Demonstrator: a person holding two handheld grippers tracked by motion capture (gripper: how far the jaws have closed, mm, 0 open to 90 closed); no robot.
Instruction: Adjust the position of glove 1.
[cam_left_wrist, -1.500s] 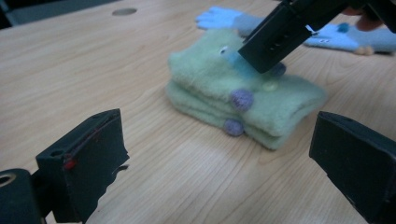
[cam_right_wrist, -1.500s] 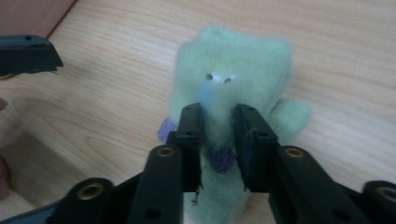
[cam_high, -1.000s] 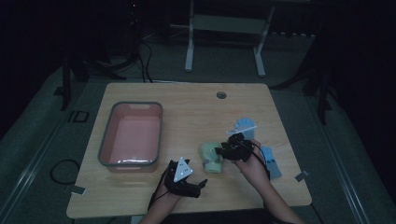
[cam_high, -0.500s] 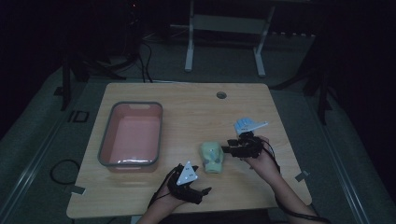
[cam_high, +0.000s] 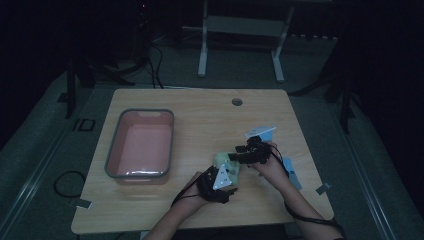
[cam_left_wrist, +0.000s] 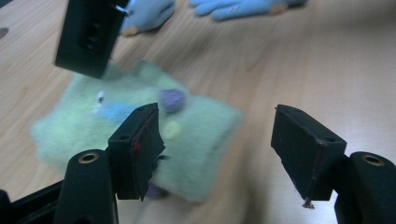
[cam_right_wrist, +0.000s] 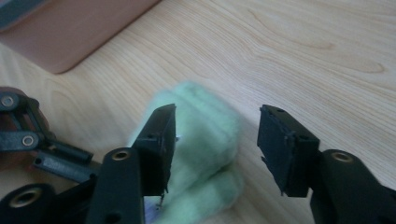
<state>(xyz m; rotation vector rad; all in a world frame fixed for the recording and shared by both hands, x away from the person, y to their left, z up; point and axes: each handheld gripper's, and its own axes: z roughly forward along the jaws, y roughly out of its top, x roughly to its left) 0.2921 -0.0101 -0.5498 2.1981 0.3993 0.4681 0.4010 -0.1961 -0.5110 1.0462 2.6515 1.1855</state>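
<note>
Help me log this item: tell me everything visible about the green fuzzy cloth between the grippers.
The green fuzzy cloth is pale green, soft and felt-like, apparently folded into a thick pad, with small sewn-on bits: a purple button, a yellow-green one, a blue patch. It lies flat on the wooden table, right of the pink bin. Both grippers' jaws stand apart at its edges; whether any pad touches is unclear.

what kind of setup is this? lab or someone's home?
Most likely a lab recording station, dimly lit: one bare wooden table with a cable hole, loose cables on the grey floor, a metal stand behind. Props are a pink bin and a green fuzzy mitten.
</note>
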